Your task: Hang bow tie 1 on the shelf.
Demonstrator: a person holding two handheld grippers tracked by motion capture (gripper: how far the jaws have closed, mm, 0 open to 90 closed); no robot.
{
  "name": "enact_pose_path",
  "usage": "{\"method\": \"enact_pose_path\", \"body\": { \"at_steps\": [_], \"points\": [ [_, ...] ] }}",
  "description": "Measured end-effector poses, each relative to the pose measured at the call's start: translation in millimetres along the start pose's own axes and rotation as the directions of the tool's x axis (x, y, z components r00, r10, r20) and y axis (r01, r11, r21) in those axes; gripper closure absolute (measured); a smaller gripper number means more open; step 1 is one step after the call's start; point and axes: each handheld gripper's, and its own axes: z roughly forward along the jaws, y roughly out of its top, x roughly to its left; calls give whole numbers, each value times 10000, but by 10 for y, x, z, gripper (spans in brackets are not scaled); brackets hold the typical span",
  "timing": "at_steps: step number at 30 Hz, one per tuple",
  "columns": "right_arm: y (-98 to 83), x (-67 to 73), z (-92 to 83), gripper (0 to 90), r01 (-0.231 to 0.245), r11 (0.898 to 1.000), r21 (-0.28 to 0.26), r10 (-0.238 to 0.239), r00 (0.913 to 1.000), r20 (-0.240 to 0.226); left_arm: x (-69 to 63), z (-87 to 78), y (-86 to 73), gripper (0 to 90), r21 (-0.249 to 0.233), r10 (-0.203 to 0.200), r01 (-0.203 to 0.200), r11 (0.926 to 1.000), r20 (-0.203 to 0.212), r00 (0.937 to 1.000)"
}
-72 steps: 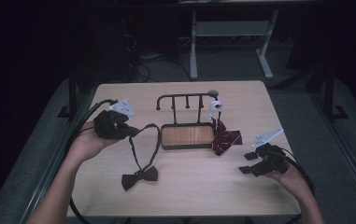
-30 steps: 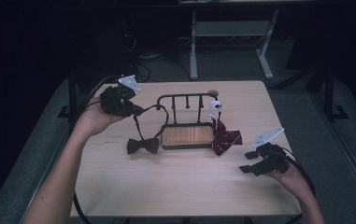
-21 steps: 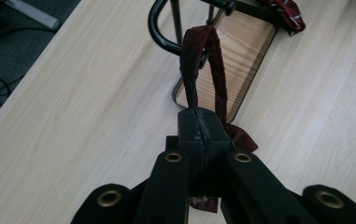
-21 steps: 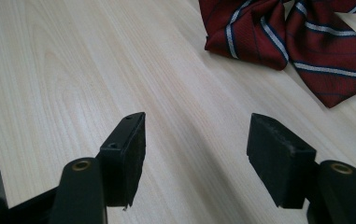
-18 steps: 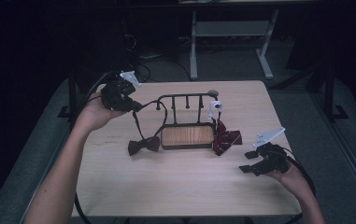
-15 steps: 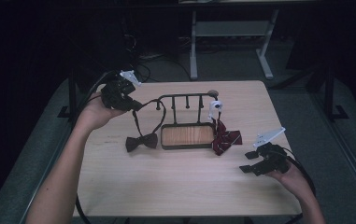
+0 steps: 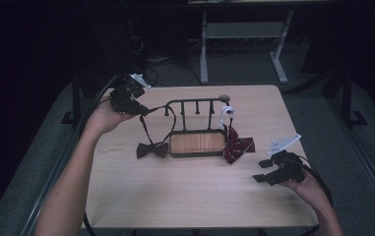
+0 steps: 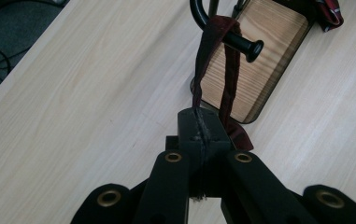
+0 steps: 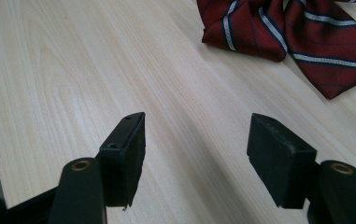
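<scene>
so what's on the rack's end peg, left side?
The dark bow tie's strap is looped over the end peg of the rack. The left gripper pinches its free end. The bow lies on the table. The strap covers the peg's base.

Black claws point(image 9: 194, 158) with brass-ringed screw holes, grey plates, black cables.

2 bow ties point(image 7: 151, 150), 1 rack point(image 7: 195, 104)

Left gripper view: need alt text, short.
The left gripper, jaws shut, pinches a dark maroon fabric strap looped over a black metal peg of a rack with a wooden base, above a pale wood table.
</scene>
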Motion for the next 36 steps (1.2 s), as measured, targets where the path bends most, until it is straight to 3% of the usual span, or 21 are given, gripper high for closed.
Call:
{"method": "enact_pose_path", "body": {
  "at_steps": [16, 29, 36],
  "points": [
    [-4, 8, 4, 367, -18, 10000, 26, 18, 10000, 2, -4, 76, 21, 878, 384, 88, -85, 9992, -100, 9999],
    [-20, -9, 3, 366, -2, 10000, 8, 2, 10000, 25, -1, 126, -45, 721, 512, -242, 238, 9984, 85, 9997],
    [-34, -18, 14, 363, -179, 9998, 69, 179, 9998, 45, 12, 164, -142, 681, 505, -359, 340, 9981, 361, 9987]
  ]
}}
